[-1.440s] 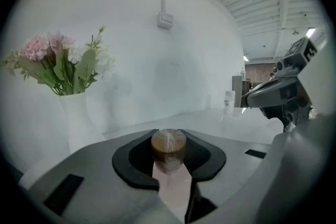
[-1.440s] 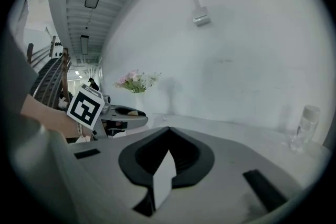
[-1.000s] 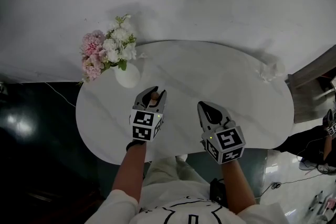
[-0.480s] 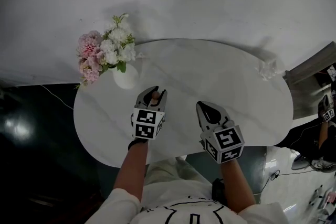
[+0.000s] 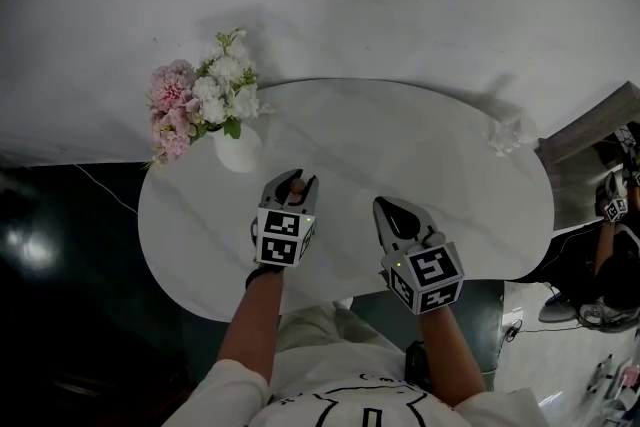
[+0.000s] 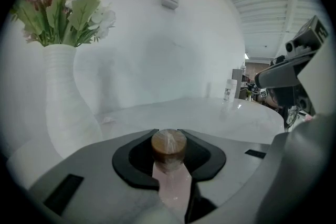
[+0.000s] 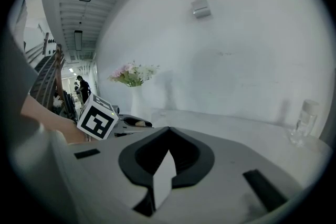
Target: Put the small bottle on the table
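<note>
The small bottle [image 6: 168,147] has a brown cap and a pale pink body. My left gripper [image 6: 168,132] is shut on it, the cap standing up between the black pads. In the head view the left gripper [image 5: 292,187] is over the near left part of the white oval table [image 5: 400,145], with the bottle's cap [image 5: 297,185] showing between its tips. My right gripper [image 5: 392,208] is beside it on the right, over the table's near edge. In the right gripper view, the right gripper [image 7: 168,131] is shut with nothing in it.
A white vase [image 5: 240,149] with pink and white flowers [image 5: 200,100] stands at the table's left rear, close to the left gripper. A small clear container [image 5: 507,135] sits at the far right of the table. A person [image 5: 612,245] is at the right edge, on the floor.
My left gripper has sunk a little towards the tabletop with the bottle still in it. The right gripper has stayed put. The head view has shifted slightly.
</note>
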`<action>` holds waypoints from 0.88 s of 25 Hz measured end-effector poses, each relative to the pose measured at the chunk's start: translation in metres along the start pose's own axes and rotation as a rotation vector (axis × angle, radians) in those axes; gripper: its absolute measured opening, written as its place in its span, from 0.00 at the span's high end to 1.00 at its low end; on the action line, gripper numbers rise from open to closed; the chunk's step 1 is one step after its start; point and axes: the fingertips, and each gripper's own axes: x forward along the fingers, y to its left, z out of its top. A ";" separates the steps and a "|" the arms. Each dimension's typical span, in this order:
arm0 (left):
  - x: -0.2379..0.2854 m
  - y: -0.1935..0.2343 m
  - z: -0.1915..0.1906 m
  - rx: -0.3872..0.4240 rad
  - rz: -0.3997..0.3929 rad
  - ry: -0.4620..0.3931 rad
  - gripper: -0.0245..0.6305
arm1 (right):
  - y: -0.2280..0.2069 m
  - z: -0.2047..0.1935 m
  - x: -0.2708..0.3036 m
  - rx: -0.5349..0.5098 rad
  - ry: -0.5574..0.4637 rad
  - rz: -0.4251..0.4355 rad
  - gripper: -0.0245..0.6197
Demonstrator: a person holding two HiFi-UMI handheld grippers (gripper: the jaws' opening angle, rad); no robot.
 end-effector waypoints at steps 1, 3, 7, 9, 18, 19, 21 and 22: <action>0.000 0.000 0.000 0.000 0.000 0.000 0.79 | 0.000 -0.001 0.000 0.002 0.002 0.001 0.97; 0.000 -0.001 0.000 0.003 0.000 -0.002 0.79 | 0.000 -0.004 -0.001 0.006 0.006 0.002 0.97; -0.001 -0.002 -0.002 0.014 0.010 -0.006 0.79 | 0.003 -0.010 -0.003 0.008 0.014 0.009 0.97; -0.002 -0.002 -0.003 0.013 0.017 -0.007 0.79 | 0.004 -0.013 -0.004 0.008 0.015 0.013 0.97; -0.001 -0.003 -0.005 -0.002 0.014 0.007 0.78 | 0.006 -0.013 -0.009 0.009 0.003 0.028 0.97; -0.001 -0.002 -0.006 -0.009 0.018 0.016 0.77 | 0.006 -0.013 -0.009 0.009 0.003 0.030 0.97; -0.001 0.000 -0.010 -0.027 0.029 0.031 0.53 | 0.006 -0.013 -0.010 0.009 0.001 0.033 0.97; -0.003 0.001 -0.011 -0.037 0.036 0.032 0.51 | 0.006 -0.014 -0.011 0.010 0.001 0.034 0.97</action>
